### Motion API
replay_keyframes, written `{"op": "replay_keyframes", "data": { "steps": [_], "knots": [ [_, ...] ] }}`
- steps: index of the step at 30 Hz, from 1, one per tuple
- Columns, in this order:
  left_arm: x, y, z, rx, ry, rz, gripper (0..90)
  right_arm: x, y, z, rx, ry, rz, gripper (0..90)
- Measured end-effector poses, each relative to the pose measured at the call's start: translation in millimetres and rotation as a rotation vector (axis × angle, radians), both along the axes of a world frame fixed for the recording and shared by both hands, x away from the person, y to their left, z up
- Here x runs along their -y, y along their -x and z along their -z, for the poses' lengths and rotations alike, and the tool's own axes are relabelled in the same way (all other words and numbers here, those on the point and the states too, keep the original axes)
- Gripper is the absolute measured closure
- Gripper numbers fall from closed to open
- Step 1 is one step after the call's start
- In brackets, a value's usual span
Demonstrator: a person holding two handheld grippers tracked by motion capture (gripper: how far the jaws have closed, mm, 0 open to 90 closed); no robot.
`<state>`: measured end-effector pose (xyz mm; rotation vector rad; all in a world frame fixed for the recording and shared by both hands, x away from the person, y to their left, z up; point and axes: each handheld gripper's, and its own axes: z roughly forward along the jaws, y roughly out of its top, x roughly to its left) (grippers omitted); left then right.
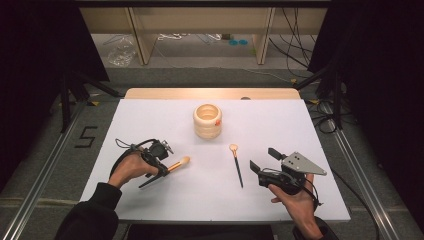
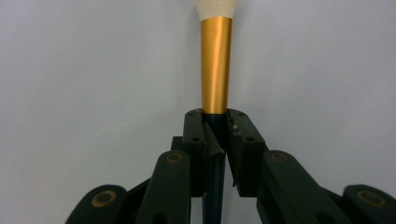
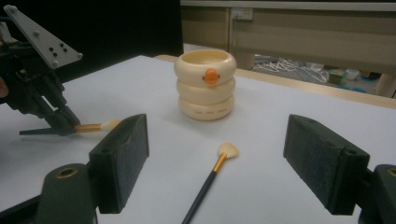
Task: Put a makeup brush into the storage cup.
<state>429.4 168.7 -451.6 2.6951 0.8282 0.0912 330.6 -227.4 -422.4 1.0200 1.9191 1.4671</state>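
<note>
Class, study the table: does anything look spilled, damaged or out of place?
Nothing stands out. The holder stands upright and whole. One brush lies flat on the table; the left gripper is shut on the other brush. No spill shows.

A cream-coloured, ring-stacked holder with a small orange duck bill on its side (image 1: 207, 121) stands upright toward the far middle of the white table top (image 1: 150, 200). Nearer the front, apart from the holder, a thin black-handled makeup brush with a small pale fan-shaped head (image 1: 236, 165) lies flat on the white surface, its head toward the holder. Beyond the table's pale wooden far edge (image 1: 210, 93), black cables (image 1: 295, 55) and a crumpled clear plastic bag (image 1: 120, 52) lie on the grey floor beneath light wooden shelving (image 1: 142, 35).
</note>
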Motion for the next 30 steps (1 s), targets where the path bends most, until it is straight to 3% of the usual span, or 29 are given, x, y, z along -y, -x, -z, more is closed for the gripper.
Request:
{"op": "replay_keyframes", "data": {
  "steps": [4,8,9,16,21,23,24,28,30],
  "knots": [
    [-3.0,0.4,-7.3,0.029,0.059,-0.016,78.3,-0.9,-0.4,0.6,0.010,-0.010,-0.001,23.4],
    [-6.7,-1.1,-16.9,0.076,0.081,-0.023,78.3,-0.8,-0.6,0.6,0.010,-0.013,-0.005,23.4],
    [-5.5,1.1,-19.4,0.090,0.136,-0.080,78.3,-0.4,-0.2,0.1,0.005,-0.004,0.001,23.3],
    [-12.2,-0.6,-32.3,0.152,0.202,-0.089,78.3,-0.3,-0.3,0.2,0.005,-0.003,0.000,23.3],
    [-12.5,3.1,-37.9,0.226,0.290,-0.156,78.3,0.0,-0.2,0.0,0.002,0.000,0.001,23.3],
    [-12.9,4.9,-41.2,0.233,0.319,-0.171,78.3,-0.4,-0.5,0.3,0.011,-0.006,0.000,23.3],
    [-12.3,6.1,-42.8,0.240,0.354,-0.174,78.3,-0.8,-0.5,0.5,0.010,-0.006,0.001,23.3],
    [-10.8,8.5,-46.0,0.270,0.405,-0.194,78.2,-1.3,-0.9,0.4,0.012,-0.006,-0.003,23.3],
    [-10.1,9.5,-47.9,0.279,0.442,-0.208,78.2,-1.1,-2.1,0.7,0.035,0.002,-0.010,23.3]
  ]
}}
